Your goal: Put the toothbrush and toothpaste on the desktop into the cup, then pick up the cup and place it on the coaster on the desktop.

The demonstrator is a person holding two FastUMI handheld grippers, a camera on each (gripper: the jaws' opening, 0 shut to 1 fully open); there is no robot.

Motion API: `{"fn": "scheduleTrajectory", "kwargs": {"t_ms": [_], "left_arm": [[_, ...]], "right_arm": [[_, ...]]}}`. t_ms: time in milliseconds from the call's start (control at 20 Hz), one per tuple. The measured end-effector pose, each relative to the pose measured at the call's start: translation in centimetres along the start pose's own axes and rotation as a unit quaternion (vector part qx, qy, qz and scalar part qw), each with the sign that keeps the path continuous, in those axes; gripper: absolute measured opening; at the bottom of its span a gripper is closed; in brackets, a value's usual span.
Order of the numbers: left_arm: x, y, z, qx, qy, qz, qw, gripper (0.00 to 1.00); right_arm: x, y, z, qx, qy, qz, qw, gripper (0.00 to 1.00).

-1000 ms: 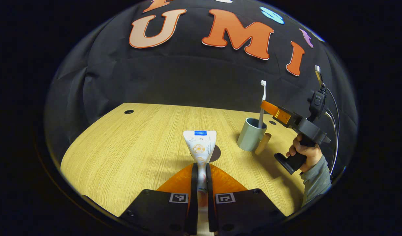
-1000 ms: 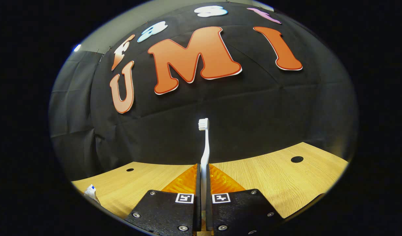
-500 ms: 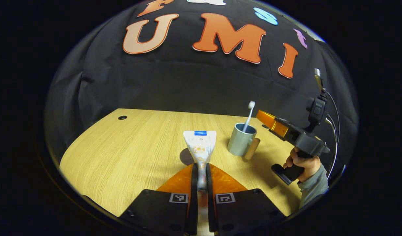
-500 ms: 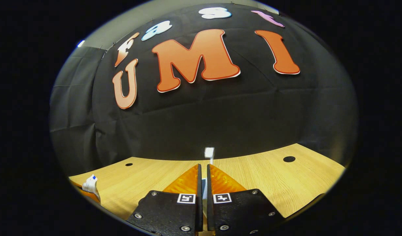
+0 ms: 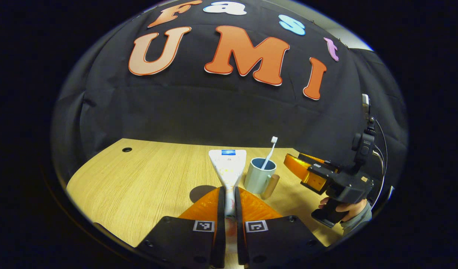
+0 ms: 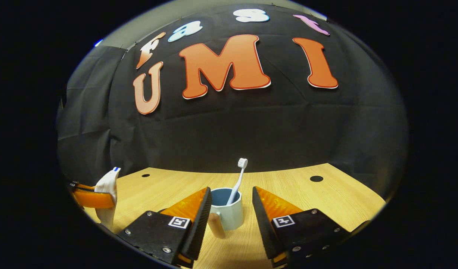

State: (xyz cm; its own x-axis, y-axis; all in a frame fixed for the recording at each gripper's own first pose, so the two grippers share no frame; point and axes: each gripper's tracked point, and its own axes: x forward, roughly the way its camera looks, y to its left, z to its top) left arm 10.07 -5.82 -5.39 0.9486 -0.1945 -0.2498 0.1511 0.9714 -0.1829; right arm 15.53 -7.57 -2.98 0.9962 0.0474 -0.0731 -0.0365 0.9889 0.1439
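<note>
My left gripper (image 5: 229, 189) is shut on the lower end of a white toothpaste tube (image 5: 227, 166), which stands upright above the desktop. Just right of the tube is a pale blue cup (image 5: 258, 177) with a wooden handle (image 5: 270, 186), and a white toothbrush (image 5: 270, 151) leans inside it. In the right gripper view, my right gripper (image 6: 230, 189) is open, its fingers on either side of the cup (image 6: 229, 215) without touching it. The toothbrush (image 6: 239, 179) sticks up out of the cup. A dark round coaster (image 5: 199, 193) lies left of my left fingers.
The wooden desktop (image 5: 139, 179) has small cable holes at the far left (image 5: 127, 150) and far right (image 6: 316, 178). A hand (image 5: 344, 215) holds the right gripper (image 5: 293, 164) to the right of the cup. The left gripper (image 6: 92, 198) with the tube (image 6: 107, 188) appears at the left.
The right gripper let go of the toothbrush, which dropped into the cup, then drew back, lowered and opened. The left gripper carried the toothpaste closer to the cup.
</note>
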Motion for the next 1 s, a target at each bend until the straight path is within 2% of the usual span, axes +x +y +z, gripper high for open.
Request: {"fn": "scheduleTrajectory", "kwargs": {"t_ms": [200, 250, 300, 550, 1000], "left_arm": [[0.0, -1.4, 1.2, 0.005, -0.024, -0.017, 1.0, 0.16], [0.3, -1.7, 1.7, 0.007, -0.031, -0.021, 0.999, 0.18], [0.7, -2.0, 2.2, 0.009, -0.039, -0.026, 0.999, 0.16], [2.2, -4.5, 4.3, -0.005, -0.076, -0.07, 0.995, 0.16], [5.5, -6.7, 7.3, -0.006, -0.146, -0.097, 0.984, 0.16]], "right_arm": [[-1.8, -0.6, -0.6, -0.004, 0.006, -0.002, 1.0, 0.82], [-2.3, -0.9, -0.6, -0.006, 0.005, -0.004, 1.0, 0.83], [-2.8, -1.1, -0.7, -0.007, 0.005, -0.006, 1.0, 0.85], [-5.0, -2.4, -1.1, 0.005, 0.004, -0.014, 1.0, 0.86], [-7.6, -4.6, -1.9, 0.0, 0.003, -0.033, 0.999, 0.88]]}}
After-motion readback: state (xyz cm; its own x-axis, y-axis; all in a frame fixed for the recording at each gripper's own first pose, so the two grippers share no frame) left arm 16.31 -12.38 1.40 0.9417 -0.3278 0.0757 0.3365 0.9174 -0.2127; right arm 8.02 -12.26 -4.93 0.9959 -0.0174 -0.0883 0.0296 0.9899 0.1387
